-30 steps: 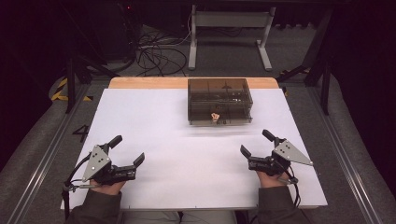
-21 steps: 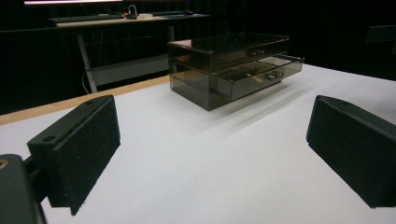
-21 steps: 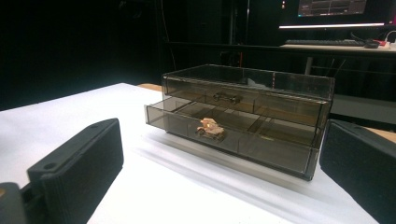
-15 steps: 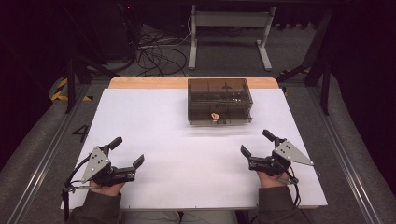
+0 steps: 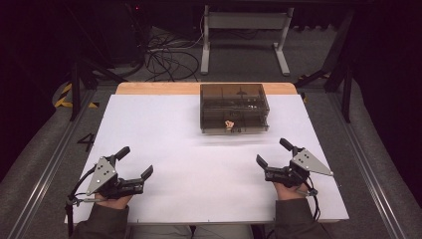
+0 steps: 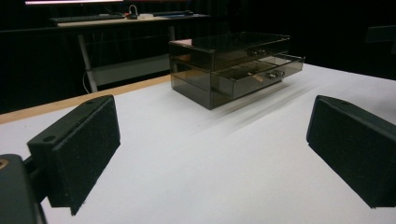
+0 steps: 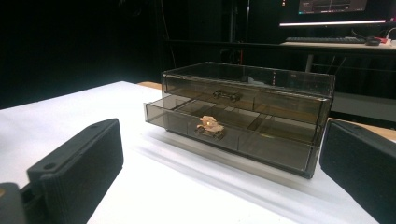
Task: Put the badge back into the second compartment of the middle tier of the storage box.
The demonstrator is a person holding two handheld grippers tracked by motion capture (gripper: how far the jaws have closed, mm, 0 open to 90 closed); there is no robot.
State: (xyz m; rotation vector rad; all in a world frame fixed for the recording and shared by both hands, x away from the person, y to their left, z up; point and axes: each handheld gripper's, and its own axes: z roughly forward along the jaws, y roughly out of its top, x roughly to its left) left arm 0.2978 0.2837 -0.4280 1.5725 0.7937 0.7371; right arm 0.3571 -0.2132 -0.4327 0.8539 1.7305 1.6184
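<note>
A smoky transparent drawer box (image 5: 234, 102) stands at the far middle of the white table (image 5: 199, 164). Its lower drawer (image 7: 233, 133) is pulled out a little, and a small tan object (image 5: 229, 124) lies at its front near the handle. The upper drawer (image 7: 227, 94) is closed. My left gripper (image 5: 135, 162) rests near the front left edge, open with nothing between its fingers. My right gripper (image 5: 272, 152) rests at the front right, likewise open and holding nothing. In the left gripper view the box (image 6: 233, 65) is far ahead; in the right gripper view the tan object (image 7: 210, 125) shows clearly.
A bare wooden strip (image 5: 159, 88) runs along the table's far edge. Beyond it on the floor stand a metal frame (image 5: 244, 30) and a tangle of cables (image 5: 169, 55). Rails (image 5: 50, 154) flank the table on both sides.
</note>
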